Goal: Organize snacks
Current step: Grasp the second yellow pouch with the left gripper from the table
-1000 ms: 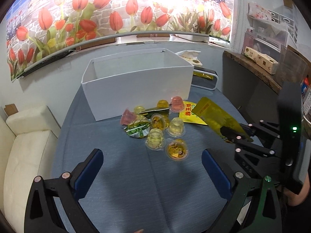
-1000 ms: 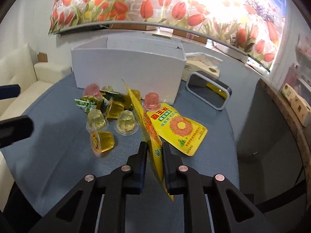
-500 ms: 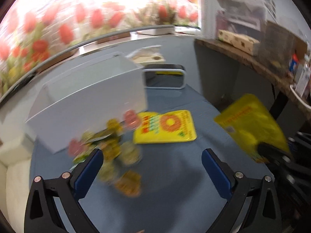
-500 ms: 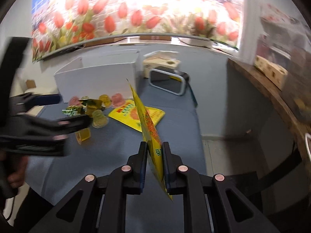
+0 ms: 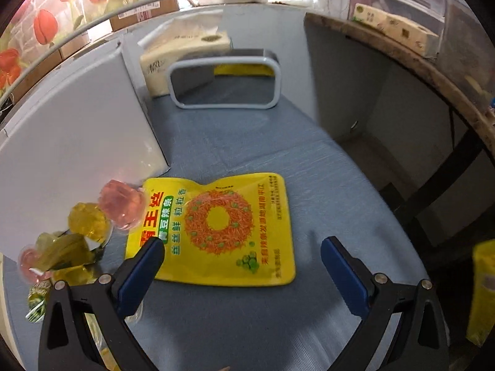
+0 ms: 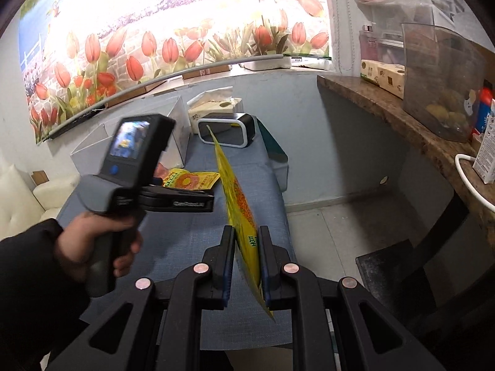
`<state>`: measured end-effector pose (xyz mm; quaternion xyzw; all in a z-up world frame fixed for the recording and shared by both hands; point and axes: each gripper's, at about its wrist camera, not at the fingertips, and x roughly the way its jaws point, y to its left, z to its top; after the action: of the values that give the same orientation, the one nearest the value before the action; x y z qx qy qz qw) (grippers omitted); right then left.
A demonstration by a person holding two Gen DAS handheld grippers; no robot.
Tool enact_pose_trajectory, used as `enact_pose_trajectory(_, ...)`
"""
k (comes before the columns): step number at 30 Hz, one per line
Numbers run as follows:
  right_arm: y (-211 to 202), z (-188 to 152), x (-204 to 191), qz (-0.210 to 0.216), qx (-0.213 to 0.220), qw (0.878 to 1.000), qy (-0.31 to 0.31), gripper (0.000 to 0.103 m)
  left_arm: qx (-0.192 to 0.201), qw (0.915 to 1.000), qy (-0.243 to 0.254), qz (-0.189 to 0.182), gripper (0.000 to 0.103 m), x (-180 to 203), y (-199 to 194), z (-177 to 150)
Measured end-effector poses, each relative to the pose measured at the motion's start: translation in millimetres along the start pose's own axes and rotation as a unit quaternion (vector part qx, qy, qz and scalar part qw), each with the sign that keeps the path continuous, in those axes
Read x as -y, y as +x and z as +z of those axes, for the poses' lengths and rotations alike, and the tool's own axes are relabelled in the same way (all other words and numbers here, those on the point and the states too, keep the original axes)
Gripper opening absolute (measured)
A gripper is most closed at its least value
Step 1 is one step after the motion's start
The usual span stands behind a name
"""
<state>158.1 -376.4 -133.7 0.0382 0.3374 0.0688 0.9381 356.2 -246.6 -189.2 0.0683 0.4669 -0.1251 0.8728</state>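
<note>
Bare blue surface (image 5: 247, 142) between the flat yellow packet (image 5: 216, 225) and the grey-rimmed basket (image 5: 222, 83); open room to the right edge. White box (image 5: 77, 136) walling off the left, jelly cups (image 5: 92, 216) crowding its foot. Tissue pack (image 5: 182, 49) behind, wooden counter (image 5: 433, 71) closing the right.

1. The snack packet (image 5: 213, 228) is showing bright yellow, with an orange ring and green dots.
2. The jelly cups (image 5: 105, 210) are glowing pink and amber.
3. The box (image 5: 71, 142) is looking plain white.
4. The tablecloth (image 5: 247, 142) is showing blue-grey.
5. The wall mural (image 6: 148, 43) is displaying red tulips.
</note>
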Motion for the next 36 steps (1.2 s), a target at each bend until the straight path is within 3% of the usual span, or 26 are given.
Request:
enact_pose_trajectory(2,1,0,-1,0.005,0.001,1.000,-0.001,0.015,-0.008,0.9999,-0.001,-0.007,0.103,0,8,1)
enact_pose_trajectory(10,5,6,-6,0.017,0.002,1.000,-0.001,0.015,0.004,0.9997,0.001,0.024,0.103,-2,24,10)
enact_pose_trajectory(15,5,8,-9,0.021,0.004,1.000,-0.005,0.015,0.003,0.9998,-0.008,0.019,0.103,-16,27,12)
enact_pose_trajectory(17,6,8,-10,0.022,0.004,1.000,-0.006,0.015,0.002,0.9998,-0.009,0.020,0.094,-17,25,11)
enact_pose_trajectory(19,6,8,-11,0.022,0.004,1.000,-0.007,0.015,0.012,0.9993,0.005,0.036,0.054,-12,15,11)
enact_pose_trajectory(21,6,8,-11,0.023,0.003,1.000,-0.007,0.015,0.011,0.9989,0.019,0.040,0.032,-5,8,8)
enact_pose_trajectory(28,3,9,-12,0.022,0.006,1.000,-0.005,0.015,0.012,0.9995,0.004,0.029,0.017,-13,1,-2)
enact_pose_trajectory(36,1,9,-21,0.028,0.009,0.999,-0.012,0.015,0.032,0.9992,-0.022,-0.004,0.011,-30,-22,-17)
